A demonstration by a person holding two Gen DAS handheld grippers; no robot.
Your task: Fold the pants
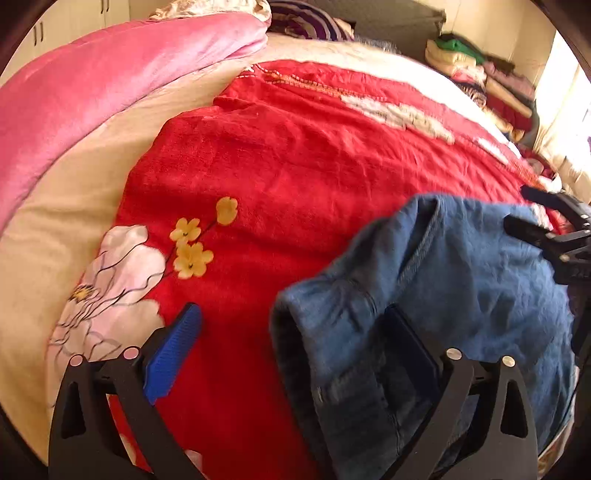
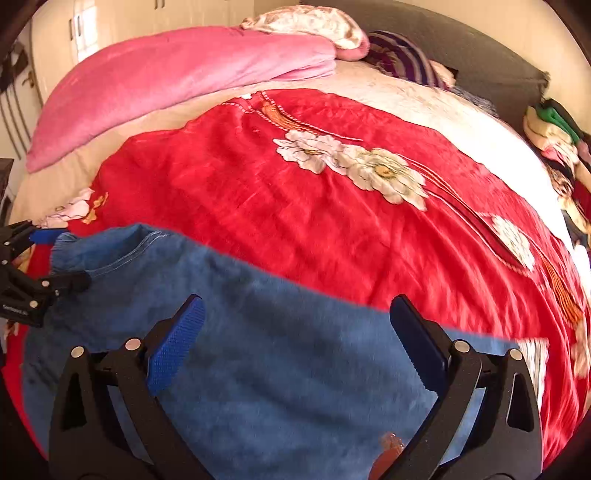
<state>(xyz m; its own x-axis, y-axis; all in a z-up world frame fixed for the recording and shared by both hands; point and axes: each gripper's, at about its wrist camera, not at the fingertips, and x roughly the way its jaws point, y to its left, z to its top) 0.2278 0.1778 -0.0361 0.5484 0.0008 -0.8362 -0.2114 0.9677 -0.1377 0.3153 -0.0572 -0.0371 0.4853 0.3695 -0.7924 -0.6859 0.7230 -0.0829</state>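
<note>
— While the pants (image 1: 443, 280) lie bunched on the red blanket (image 1: 295, 155), where do the fingers stand?
— The left gripper (image 1: 291, 354) is spread wide; its right finger rests over the denim, its left finger over bare blanket; nothing is pinched.
— And the other?
— The right gripper (image 2: 295, 332) is also wide apart, empty, both fingers above the blue cloth; whether they touch it I cannot tell; no containers show.

Bed fills frame, covered by red floral blanket (image 2: 295, 206). Pink quilt (image 2: 177, 81) upper left. Dark headboard (image 2: 461, 51) top right. Cream cabinets (image 2: 147, 18) upper left. Folded clothes stack (image 1: 480, 81) at right, sunlit.
</note>
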